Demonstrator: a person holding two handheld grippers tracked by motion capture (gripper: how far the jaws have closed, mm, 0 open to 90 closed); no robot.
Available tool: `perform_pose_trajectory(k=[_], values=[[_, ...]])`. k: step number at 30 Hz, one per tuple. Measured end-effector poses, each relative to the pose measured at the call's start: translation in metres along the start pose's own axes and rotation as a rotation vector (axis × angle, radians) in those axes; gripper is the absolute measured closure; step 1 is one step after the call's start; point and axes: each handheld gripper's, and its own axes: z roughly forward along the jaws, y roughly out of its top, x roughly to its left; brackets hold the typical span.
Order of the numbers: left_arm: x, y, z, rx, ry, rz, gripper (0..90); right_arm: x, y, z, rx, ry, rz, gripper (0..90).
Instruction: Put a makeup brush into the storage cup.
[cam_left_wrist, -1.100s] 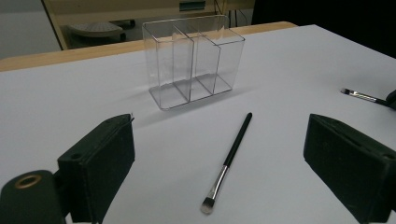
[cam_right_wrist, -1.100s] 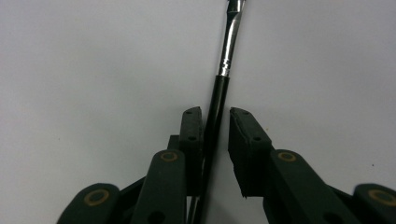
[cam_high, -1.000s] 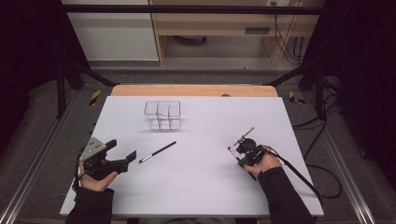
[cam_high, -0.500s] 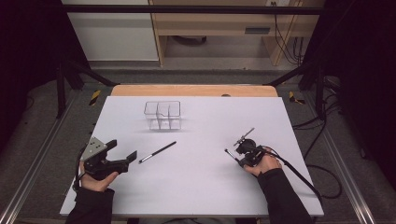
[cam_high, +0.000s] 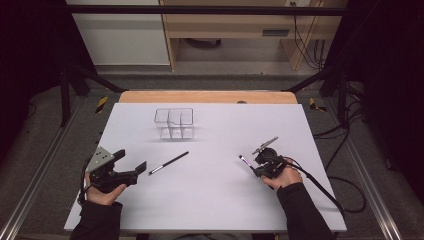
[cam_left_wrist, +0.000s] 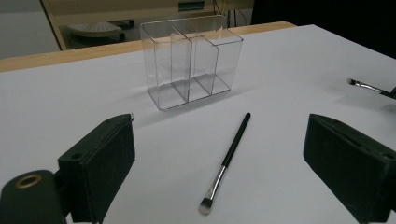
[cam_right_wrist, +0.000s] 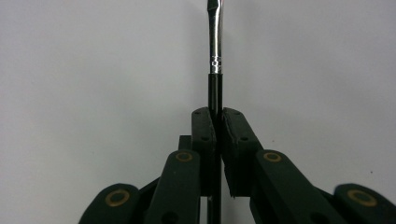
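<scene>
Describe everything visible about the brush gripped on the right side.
The brush is slim, with a black handle, a shiny silver metal collar and a small bristle tip. The right gripper is shut on its black handle, so the collar and tip stick out beyond the jaws. In the high view it points up and left from the gripper, over the white table; whether it touches the table cannot be told. Nothing else touches it.
</scene>
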Motion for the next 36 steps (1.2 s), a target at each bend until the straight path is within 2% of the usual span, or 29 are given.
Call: perform_pose_trajectory(k=[1, 4, 5, 7, 9, 11, 12, 15, 17, 19, 20, 22, 23, 24, 25, 27, 29, 36], values=[[0.000, 0.000, 0.000, 0.000, 0.000, 0.000, 8.5, 0.000, -0.001, -0.004, -0.035, 0.010, 0.005, 84.2], [-0.001, 0.000, 0.000, 0.002, -0.002, -0.001, 8.4, 0.001, -0.001, -0.007, -0.062, 0.011, 0.010, 84.2], [-0.001, 0.000, 0.000, 0.001, -0.005, -0.002, 8.4, 0.002, -0.002, -0.010, -0.099, 0.018, 0.032, 84.2], [-0.001, 0.000, 0.000, 0.000, -0.006, -0.002, 8.5, 0.002, -0.002, -0.012, -0.115, 0.019, 0.030, 84.2], [-0.002, 0.001, 0.000, -0.003, -0.008, -0.003, 8.5, 0.004, -0.004, -0.016, -0.171, 0.028, 0.051, 84.2], [-0.002, 0.001, 0.000, -0.003, -0.009, -0.002, 8.5, 0.003, -0.005, -0.016, -0.187, 0.030, 0.039, 84.2], [-0.003, 0.001, 0.000, -0.004, -0.010, -0.002, 8.5, 0.005, -0.006, -0.018, -0.231, 0.043, 0.051, 84.2], [-0.004, 0.002, 0.000, -0.006, -0.013, -0.002, 8.4, 0.007, -0.006, -0.018, -0.261, 0.048, 0.054, 84.2], [-0.005, 0.002, 0.000, -0.006, -0.014, 0.000, 8.4, 0.009, -0.007, -0.020, -0.317, 0.064, 0.053, 84.2], [-0.005, 0.002, 0.000, -0.007, -0.015, 0.000, 8.5, 0.010, -0.008, -0.021, -0.325, 0.066, 0.060, 84.2], [-0.006, 0.002, 0.000, -0.006, -0.017, 0.000, 8.5, 0.010, -0.008, -0.023, -0.354, 0.072, 0.068, 84.2], [-0.007, 0.002, 0.001, -0.006, -0.022, -0.003, 8.5, 0.010, -0.009, -0.023, -0.367, 0.072, 0.063, 84.2], [-0.008, 0.002, 0.001, -0.007, -0.031, -0.004, 8.5, 0.011, -0.010, -0.024, -0.394, 0.073, 0.057, 84.1], [-0.008, 0.002, 0.001, -0.007, -0.031, -0.004, 8.5, 0.011, -0.010, -0.024, -0.394, 0.073, 0.057, 84.1], [-0.009, 0.002, 0.002, -0.010, -0.035, -0.006, 8.6, 0.012, -0.010, -0.025, -0.422, 0.077, 0.057, 84.2], [-0.010, 0.003, 0.002, -0.012, -0.039, -0.006, 8.6, 0.012, -0.010, -0.025, -0.431, 0.078, 0.062, 84.1], [-0.012, 0.003, 0.003, -0.015, -0.046, -0.011, 8.8, 0.012, -0.011, -0.026, -0.466, 0.088, 0.051, 84.2], [-0.019, 0.005, 0.006, -0.020, -0.065, -0.011, 9.2, 0.015, -0.009, -0.024, -0.483, 0.121, 0.044, 84.2]])
